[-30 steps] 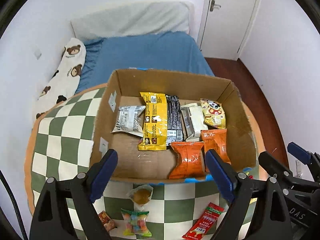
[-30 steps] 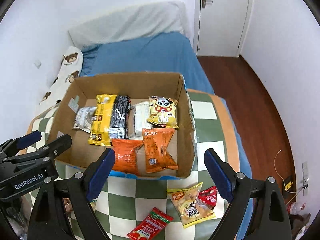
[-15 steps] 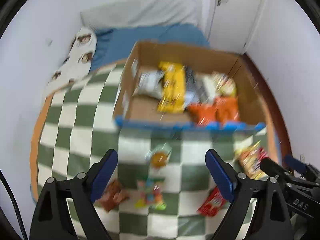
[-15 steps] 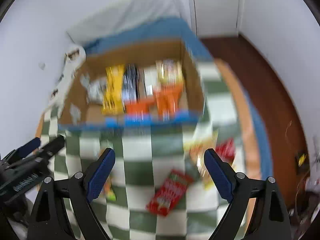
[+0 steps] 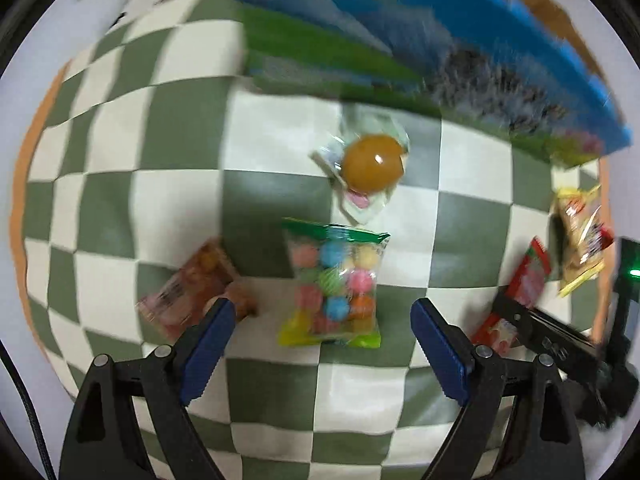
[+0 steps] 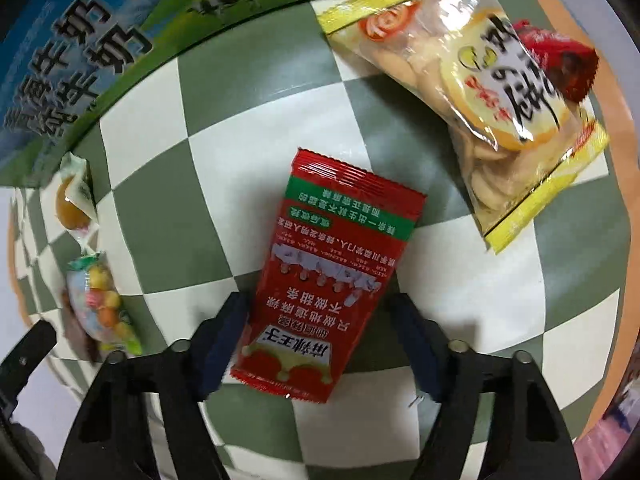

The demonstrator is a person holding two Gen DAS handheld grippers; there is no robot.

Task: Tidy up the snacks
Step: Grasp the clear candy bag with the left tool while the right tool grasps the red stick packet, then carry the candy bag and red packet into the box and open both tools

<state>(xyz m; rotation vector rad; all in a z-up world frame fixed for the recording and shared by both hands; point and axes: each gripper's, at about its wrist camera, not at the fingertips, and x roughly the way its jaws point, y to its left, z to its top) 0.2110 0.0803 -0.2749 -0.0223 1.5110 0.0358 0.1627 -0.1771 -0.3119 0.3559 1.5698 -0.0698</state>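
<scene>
Green-and-white checkered blanket point(image 5: 180, 128) covers the work surface in both wrist views; all loose snacks lie on it.

Printed carton point(image 5: 400, 40) stands along the far edge, blue and green side facing the cameras, blurred in the left wrist view. In the right wrist view its side shows large dark characters.

Yellow-edged bag of pale chips point(image 6: 476, 80) lies at upper right in the right wrist view, tilted; a small dark red packet point(image 6: 560, 60) sits touching its far side.

Red sachet point(image 6: 332, 276) with white print lies flat, centre of the right wrist view. Right gripper point(image 6: 320, 332) points down over it; jaws are closing, with the sachet's near end between the blue pads. Left pad looks just beside the sachet edge; the right pad stands apart from it. No firm pinch visible.

Bag of coloured candy balls point(image 5: 334, 284), green top seam, lies flat, centre of the left wrist view. Left gripper point(image 5: 322, 328) hangs above it with jaws wide apart; the bag's near end lies between the pads, neither touching it.

Clear wrapper with a round brown sweet point(image 5: 370, 162) lies just beyond the candy bag, near the carton.

Small brown-pink packet point(image 5: 192, 292) lies left of the candy bag, just beside the left pad.
</scene>
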